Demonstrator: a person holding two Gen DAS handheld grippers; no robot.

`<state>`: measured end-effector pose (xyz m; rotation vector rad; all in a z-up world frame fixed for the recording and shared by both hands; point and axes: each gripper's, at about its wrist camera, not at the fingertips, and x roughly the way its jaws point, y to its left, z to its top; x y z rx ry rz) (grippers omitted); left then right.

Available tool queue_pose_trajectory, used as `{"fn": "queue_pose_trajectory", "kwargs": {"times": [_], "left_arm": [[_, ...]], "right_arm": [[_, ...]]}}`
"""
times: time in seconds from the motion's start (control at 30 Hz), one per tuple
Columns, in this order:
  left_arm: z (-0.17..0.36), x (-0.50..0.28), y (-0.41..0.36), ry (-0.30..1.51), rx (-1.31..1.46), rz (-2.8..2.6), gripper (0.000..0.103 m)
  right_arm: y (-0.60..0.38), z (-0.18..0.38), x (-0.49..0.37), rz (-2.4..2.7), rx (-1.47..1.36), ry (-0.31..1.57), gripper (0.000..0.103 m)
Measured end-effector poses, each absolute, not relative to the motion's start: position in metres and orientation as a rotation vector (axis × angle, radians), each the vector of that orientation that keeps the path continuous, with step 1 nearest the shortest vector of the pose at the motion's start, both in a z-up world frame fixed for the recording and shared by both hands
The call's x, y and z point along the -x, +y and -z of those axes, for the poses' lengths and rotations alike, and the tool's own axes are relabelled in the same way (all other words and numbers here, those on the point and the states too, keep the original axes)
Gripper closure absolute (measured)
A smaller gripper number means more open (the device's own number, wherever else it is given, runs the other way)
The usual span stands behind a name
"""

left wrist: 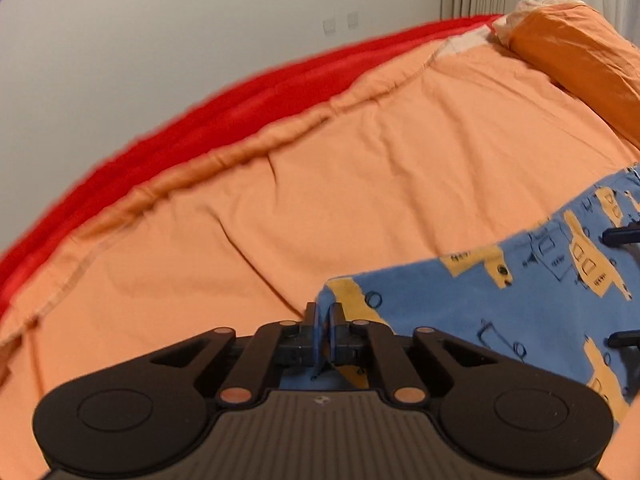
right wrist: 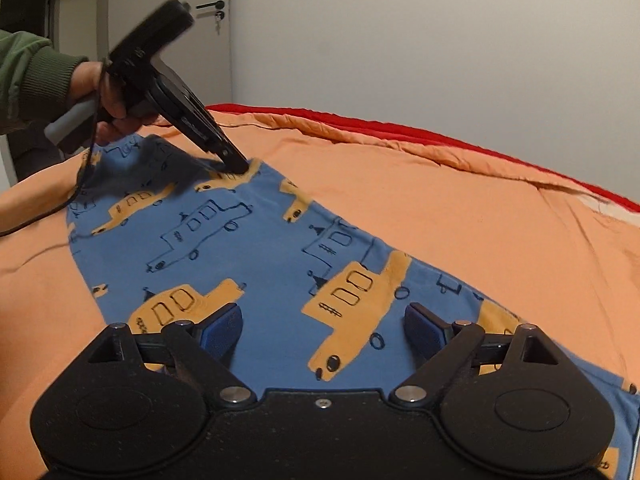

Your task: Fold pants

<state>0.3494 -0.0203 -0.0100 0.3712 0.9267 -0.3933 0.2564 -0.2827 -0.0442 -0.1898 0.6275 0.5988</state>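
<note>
Blue pants (right wrist: 248, 264) printed with yellow vehicles lie flat on an orange bedsheet (right wrist: 460, 208). They also show in the left wrist view (left wrist: 500, 304) at the lower right. My left gripper (left wrist: 325, 320) is shut on a corner of the pants; from the right wrist view it (right wrist: 238, 168) pinches the far edge of the cloth. My right gripper (right wrist: 324, 332) is open, its blue pads (right wrist: 222, 330) spread just above the near part of the pants. Its fingertips (left wrist: 620, 236) show at the right edge of the left wrist view.
An orange pillow (left wrist: 580, 64) lies at the head of the bed. A red blanket (left wrist: 200, 128) runs along the far edge by the grey wall. A door with a handle (right wrist: 210, 6) stands at the back left. A black cable (right wrist: 52, 208) trails from the left gripper.
</note>
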Motion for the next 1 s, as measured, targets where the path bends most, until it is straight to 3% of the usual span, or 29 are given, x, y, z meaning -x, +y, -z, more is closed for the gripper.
{"fn": "queue_pose_trajectory", "kwargs": {"times": [0.23,0.33,0.37,0.4,0.5,0.63,0.77,1.0], "left_arm": [[0.031,-0.333,-0.034,0.799,-0.541,0.376,0.097],[0.008,-0.323,-0.013,0.764,-0.436,0.345,0.069],[-0.004,-0.316,0.000,0.741,-0.384,0.312,0.048],[-0.015,-0.306,0.015,0.712,-0.327,0.280,0.034],[-0.043,-0.266,0.070,0.638,-0.178,0.146,0.017],[-0.055,-0.198,0.149,0.587,-0.003,-0.072,0.014],[-0.029,-0.137,0.204,0.639,0.322,-0.177,0.015],[0.018,-0.134,0.215,0.638,0.609,-0.071,0.016]], "right_arm": [[-0.280,0.054,-0.251,-0.561,0.211,0.603,0.007],[-0.279,0.051,-0.246,-0.542,0.226,0.592,0.006],[-0.278,0.049,-0.245,-0.533,0.221,0.590,0.005],[-0.278,0.046,-0.243,-0.527,0.214,0.585,0.005],[-0.268,0.040,-0.239,-0.546,0.192,0.568,0.003],[-0.243,0.038,-0.237,-0.586,0.215,0.569,0.003],[-0.214,0.036,-0.238,-0.627,0.210,0.584,0.003],[-0.166,0.032,-0.227,-0.613,0.305,0.576,0.001]]}}
